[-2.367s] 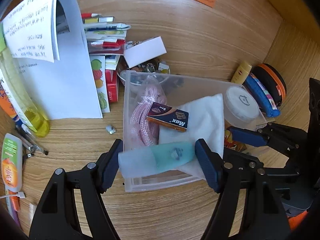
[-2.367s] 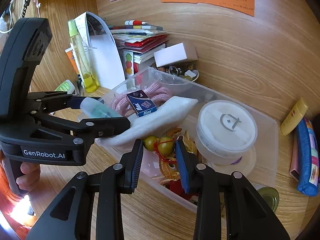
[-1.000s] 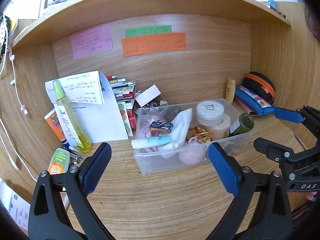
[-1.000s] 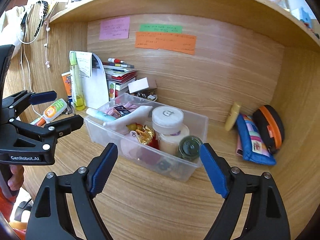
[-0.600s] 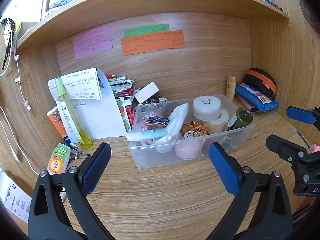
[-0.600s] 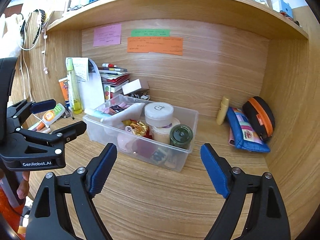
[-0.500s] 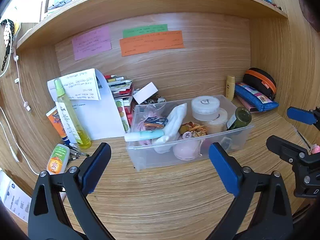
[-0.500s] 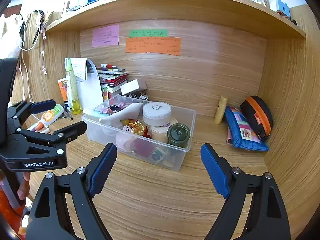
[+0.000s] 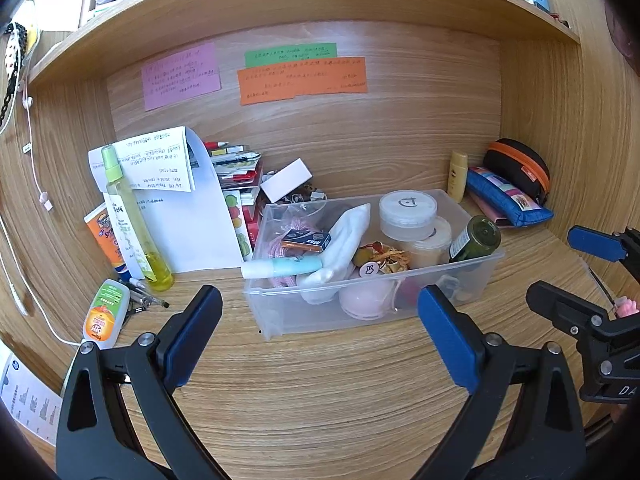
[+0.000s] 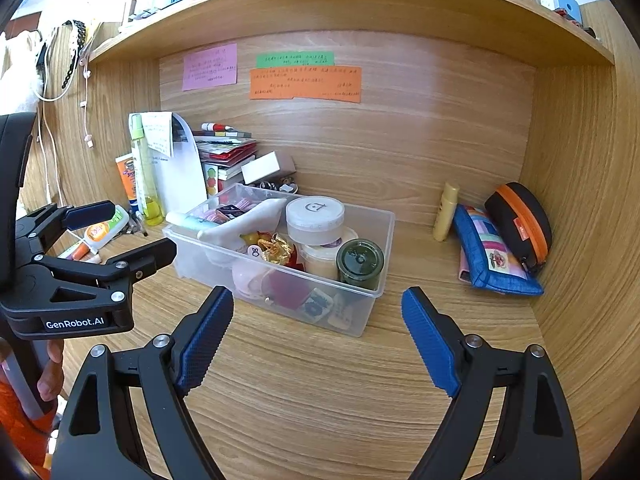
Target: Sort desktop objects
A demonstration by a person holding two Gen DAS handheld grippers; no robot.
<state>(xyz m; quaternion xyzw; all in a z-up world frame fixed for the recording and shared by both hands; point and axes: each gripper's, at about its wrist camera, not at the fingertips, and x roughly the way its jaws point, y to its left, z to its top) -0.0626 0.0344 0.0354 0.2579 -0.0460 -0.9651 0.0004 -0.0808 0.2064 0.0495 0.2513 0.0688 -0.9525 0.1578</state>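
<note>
Sorting progress: judged well along, most small things already in the clear bin (image 9: 276,320); several left outside on the desk (image 9: 320,380).
Left edge, unsorted: one orange tube (image 9: 105,236), one tall yellow spray bottle (image 9: 132,220), one small orange-label bottle (image 9: 105,314), a few pens (image 9: 146,300), count unclear.
Back left: one curled white sheet (image 9: 188,224), one stack of booklets (image 9: 236,168), one white box (image 9: 286,180).
Left gripper (image 9: 320,320): spread wide, holding nothing, hovering over bare desk just in front of the bin.
Bin location: middle of the desk, between the paper pile and the pouches.
Bin contents: one teal tube (image 9: 282,267) poking over the left rim, one pink rope (image 9: 294,226), one small carton (image 9: 306,239), one white cloth (image 9: 344,240), two round tubs (image 9: 408,210), stacked, one green jar (image 9: 476,238), one pink round thing (image 9: 366,298); smaller bits too jumbled to count.
Right gripper (image 10: 318,344): also spread wide and empty, near the bin's front corner.
Right side, unsorted: one yellow tube (image 10: 447,212), one blue pouch (image 10: 494,260), one black and orange case (image 10: 518,222).
Wall: three notes (image 9: 302,80).
</note>
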